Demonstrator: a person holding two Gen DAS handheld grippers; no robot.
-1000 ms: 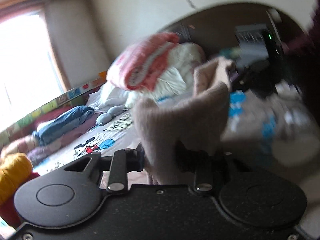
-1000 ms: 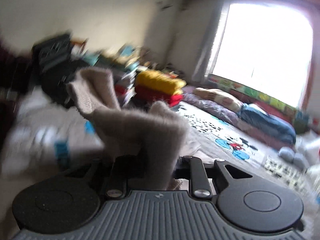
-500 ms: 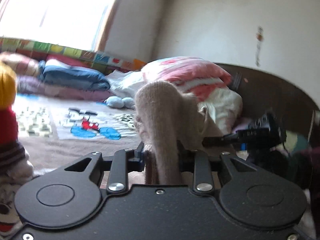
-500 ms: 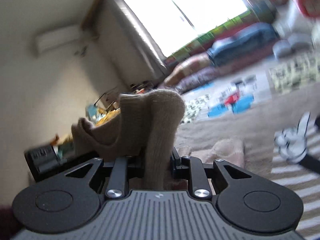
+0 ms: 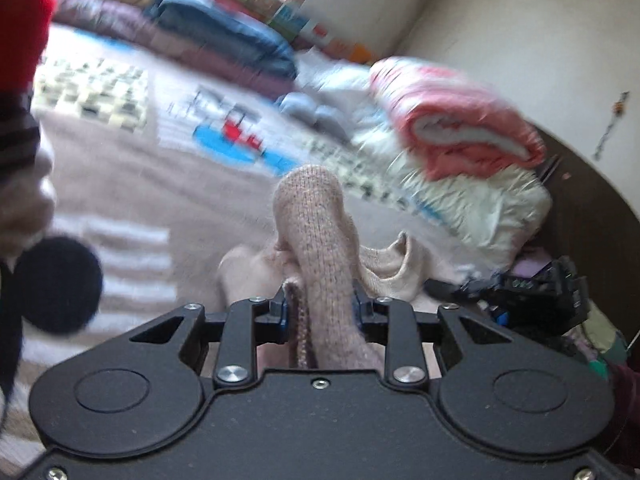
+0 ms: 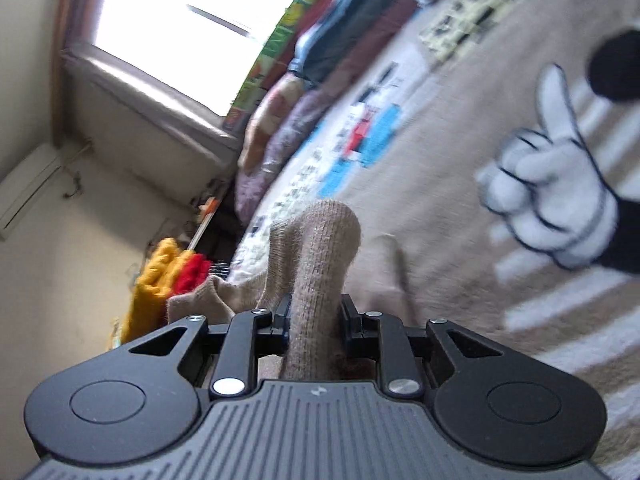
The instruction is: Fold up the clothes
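Observation:
A beige knitted sweater (image 5: pixel 316 240) is bunched between the jaws of my left gripper (image 5: pixel 320 308), which is shut on it. Its fold rises above the jaws and more of it lies just beyond on the bed. In the right wrist view the same beige sweater (image 6: pixel 320 264) stands up between the jaws of my right gripper (image 6: pixel 314 316), also shut on it. Part of the knit trails off to the left below the jaws. The cloth hides the fingertips in both views.
A cartoon-print bedspread (image 6: pixel 460 128) covers the bed under both grippers. Folded pink and white bedding (image 5: pixel 452 140) is piled at the headboard. Blue and purple quilts (image 5: pixel 224 32) lie along the window side. Yellow and red knitwear (image 6: pixel 168 280) is stacked by the wall.
Both grippers have rolled and come down toward the bed with the sweater still held. The knit span once stretched between them now lies bunched on the bedspread just beyond the jaws.

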